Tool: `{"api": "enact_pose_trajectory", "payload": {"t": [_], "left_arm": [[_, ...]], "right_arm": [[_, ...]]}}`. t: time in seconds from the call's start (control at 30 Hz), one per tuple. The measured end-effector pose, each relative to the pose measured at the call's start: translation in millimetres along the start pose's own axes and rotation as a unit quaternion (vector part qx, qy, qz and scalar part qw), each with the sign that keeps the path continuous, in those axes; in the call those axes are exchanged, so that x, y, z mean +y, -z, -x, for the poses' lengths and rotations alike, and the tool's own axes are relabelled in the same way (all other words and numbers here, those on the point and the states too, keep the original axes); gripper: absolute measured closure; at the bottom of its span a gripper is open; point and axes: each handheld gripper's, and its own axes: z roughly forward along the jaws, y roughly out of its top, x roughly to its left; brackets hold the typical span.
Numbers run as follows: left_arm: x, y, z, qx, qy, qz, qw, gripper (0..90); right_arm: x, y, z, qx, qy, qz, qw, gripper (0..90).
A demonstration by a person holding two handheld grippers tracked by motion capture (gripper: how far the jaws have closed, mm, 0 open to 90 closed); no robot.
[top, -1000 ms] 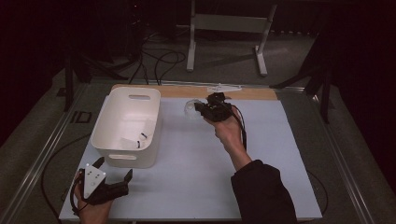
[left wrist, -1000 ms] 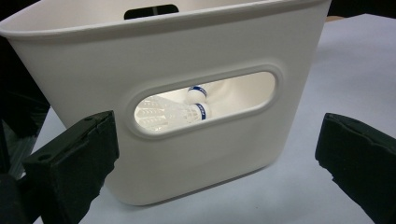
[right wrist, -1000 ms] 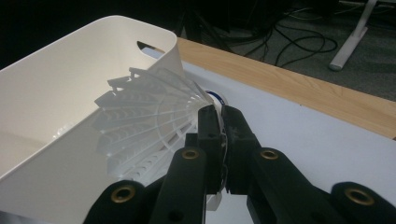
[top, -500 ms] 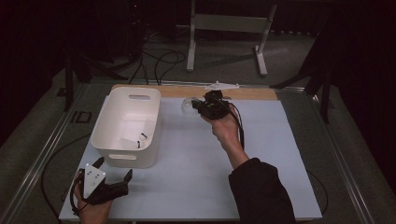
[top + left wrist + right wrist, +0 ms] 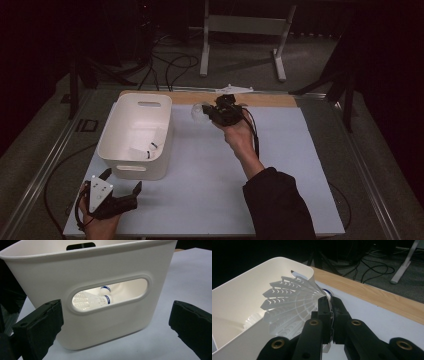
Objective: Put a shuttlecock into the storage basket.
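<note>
One shuttlecock, pinched by its skirt in the right gripper's closed fingers beside the white bin, could crush or slip; the left gripper's fingers gape empty.

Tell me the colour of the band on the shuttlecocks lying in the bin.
Blue, on white shuttlecocks, seen best in the left gripper view through the bin's handle slot.

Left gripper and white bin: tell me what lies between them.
Nothing. In the left gripper view, the open left gripper faces the white bin across bare table.
</note>
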Motion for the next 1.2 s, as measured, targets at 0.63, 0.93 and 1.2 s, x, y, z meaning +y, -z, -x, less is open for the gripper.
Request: {"api": "enact_pose_trajectory", "payload": {"t": [0.63, 0.93, 1.2], "left_arm": [[0.0, 0.0, -0.2, 0.001, 0.0, 0.0, 1.0, 0.1], [0.0, -0.1, -0.4, 0.002, 0.0, -0.002, 1.0, 0.0], [0.0, 0.1, -0.5, 0.002, 0.0, -0.001, 1.0, 0.1]], "right_arm": [[10.4, -1.3, -8.6, 0.005, 0.007, 0.008, 0.9999, 87.7], [14.9, -2.8, -13.3, 0.009, 0.008, 0.011, 0.9999, 87.7], [18.0, -4.3, -16.4, 0.011, 0.008, 0.013, 0.9998, 87.7]]}}
